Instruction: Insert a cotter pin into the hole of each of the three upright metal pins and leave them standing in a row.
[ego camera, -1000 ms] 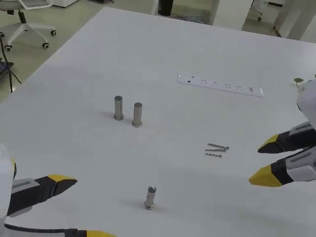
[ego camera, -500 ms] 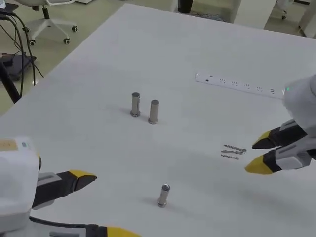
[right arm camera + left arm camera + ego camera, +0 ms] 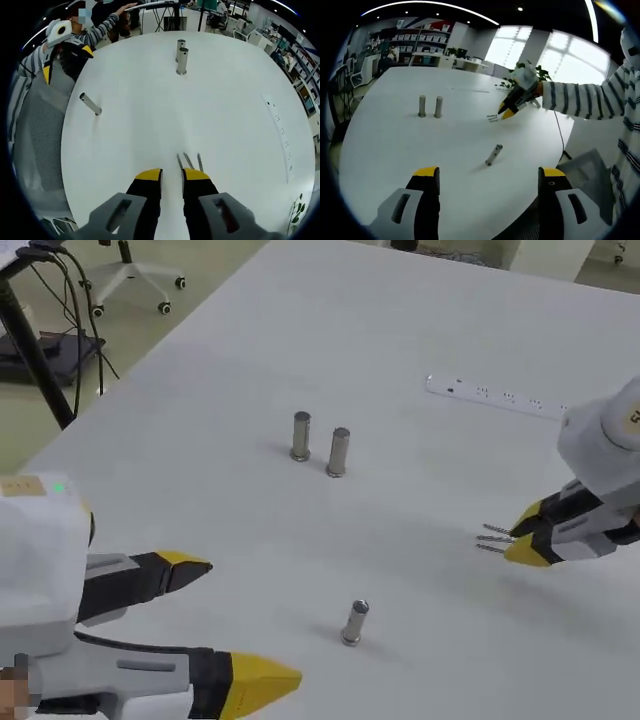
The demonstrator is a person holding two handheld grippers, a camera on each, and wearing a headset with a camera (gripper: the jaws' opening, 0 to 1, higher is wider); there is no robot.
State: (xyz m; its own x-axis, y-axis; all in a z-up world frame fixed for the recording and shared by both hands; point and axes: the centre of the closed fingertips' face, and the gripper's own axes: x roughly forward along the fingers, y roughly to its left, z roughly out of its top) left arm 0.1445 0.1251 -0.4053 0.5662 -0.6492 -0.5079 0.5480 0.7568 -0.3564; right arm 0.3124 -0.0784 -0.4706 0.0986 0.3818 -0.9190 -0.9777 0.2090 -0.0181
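Two metal pins (image 3: 301,436) (image 3: 338,452) stand upright side by side mid-table. A third metal pin (image 3: 354,623) stands alone nearer me. Three thin cotter pins (image 3: 492,538) lie flat on the table at the right. My right gripper (image 3: 523,533) is down at their right ends, its jaws a narrow gap apart; in the right gripper view the cotter pins (image 3: 189,161) lie just ahead of the gripper (image 3: 172,175) tips, none clearly gripped. My left gripper (image 3: 245,620) hovers wide open at the lower left, holding nothing, a short way left of the lone pin (image 3: 493,155).
A white power strip (image 3: 495,397) lies on the white table (image 3: 200,390) at the back right. An office chair (image 3: 130,270) and a stand with cables (image 3: 35,340) are on the floor beyond the table's left edge.
My right gripper has moved left and down to the cotter pins, and its jaws have narrowed. The left gripper has come further into view. The head camera has shifted.
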